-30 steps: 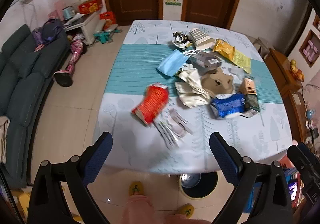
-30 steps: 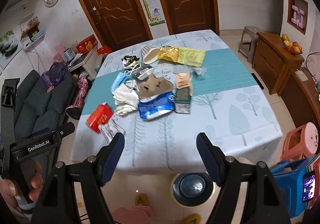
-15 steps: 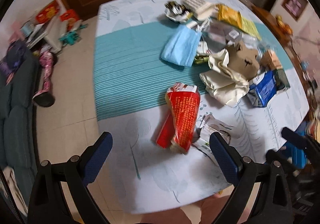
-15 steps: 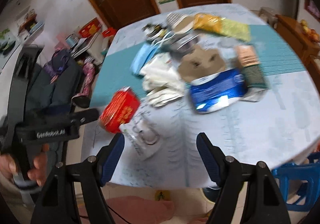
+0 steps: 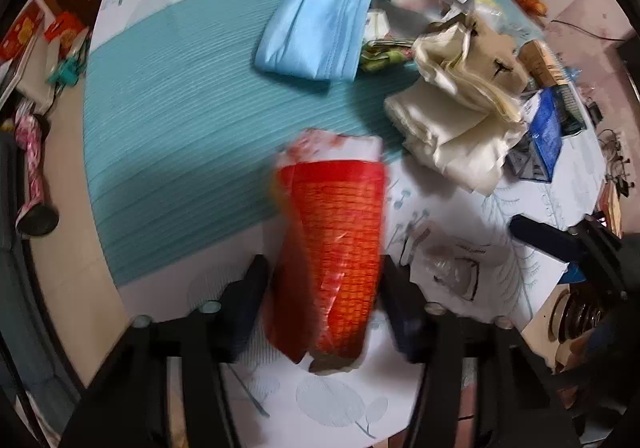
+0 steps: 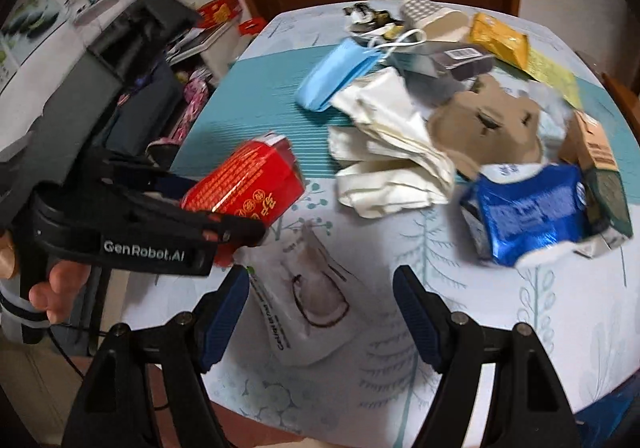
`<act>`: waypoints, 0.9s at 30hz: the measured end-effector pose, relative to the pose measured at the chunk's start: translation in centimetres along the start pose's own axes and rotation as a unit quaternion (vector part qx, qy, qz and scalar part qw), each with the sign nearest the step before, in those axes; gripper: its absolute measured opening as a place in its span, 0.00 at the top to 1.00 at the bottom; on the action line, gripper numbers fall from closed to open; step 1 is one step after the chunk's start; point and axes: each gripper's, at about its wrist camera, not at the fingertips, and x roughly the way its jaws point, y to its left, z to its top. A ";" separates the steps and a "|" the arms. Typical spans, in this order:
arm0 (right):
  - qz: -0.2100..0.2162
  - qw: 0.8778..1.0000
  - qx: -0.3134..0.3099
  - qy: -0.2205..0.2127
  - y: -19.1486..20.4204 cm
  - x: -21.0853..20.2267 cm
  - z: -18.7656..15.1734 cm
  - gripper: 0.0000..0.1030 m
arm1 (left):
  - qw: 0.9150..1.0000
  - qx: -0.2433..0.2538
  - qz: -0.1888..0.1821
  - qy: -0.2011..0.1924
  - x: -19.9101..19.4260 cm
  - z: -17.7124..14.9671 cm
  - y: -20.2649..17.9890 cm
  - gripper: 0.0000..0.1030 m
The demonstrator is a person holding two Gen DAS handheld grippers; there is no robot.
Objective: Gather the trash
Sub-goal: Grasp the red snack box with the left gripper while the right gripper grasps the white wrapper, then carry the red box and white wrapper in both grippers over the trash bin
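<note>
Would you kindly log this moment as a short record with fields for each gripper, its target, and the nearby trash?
left gripper: jaws have just been closing around the red crinkled snack packet; whether the pads press on it cannot be told through the blur
right gripper: jaws open, over the white flat plastic pouch, not touching it
nearby trash: blue face mask, cream crumpled paper, blue foil bag
surface: white and teal tablecloth
</note>
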 end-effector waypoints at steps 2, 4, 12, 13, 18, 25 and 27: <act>-0.002 1.000 -0.010 0.010 0.4 0.6 0.1 0.27 | 1.000 0.004 -0.009 -0.001 0.2 0.0 -0.1 0.52; -0.008 1.000 -0.017 0.018 0.6 1.2 0.2 0.27 | 1.000 0.003 -0.017 -0.003 0.2 0.1 0.0 0.53; -0.047 0.995 -0.063 0.054 3.0 2.5 -0.4 0.40 | 1.000 -0.003 -0.018 0.001 0.4 -0.5 0.4 0.53; -0.053 0.995 -0.068 0.056 3.2 2.8 -0.2 0.44 | 1.000 -0.001 -0.016 0.001 0.6 -0.6 0.2 0.53; -0.052 0.996 -0.055 0.050 3.9 2.3 -0.5 0.89 | 1.000 0.010 -0.017 0.000 0.2 -0.4 -0.1 0.54; -0.045 0.998 -0.006 0.044 3.3 0.9 -2.2 0.90 | 1.000 0.020 -0.022 -0.010 -1.2 -0.8 -1.7 0.54; -0.040 0.998 0.011 0.036 2.6 0.3 -2.3 0.90 | 0.999 0.024 -0.025 -0.016 -2.1 -1.1 -2.4 0.54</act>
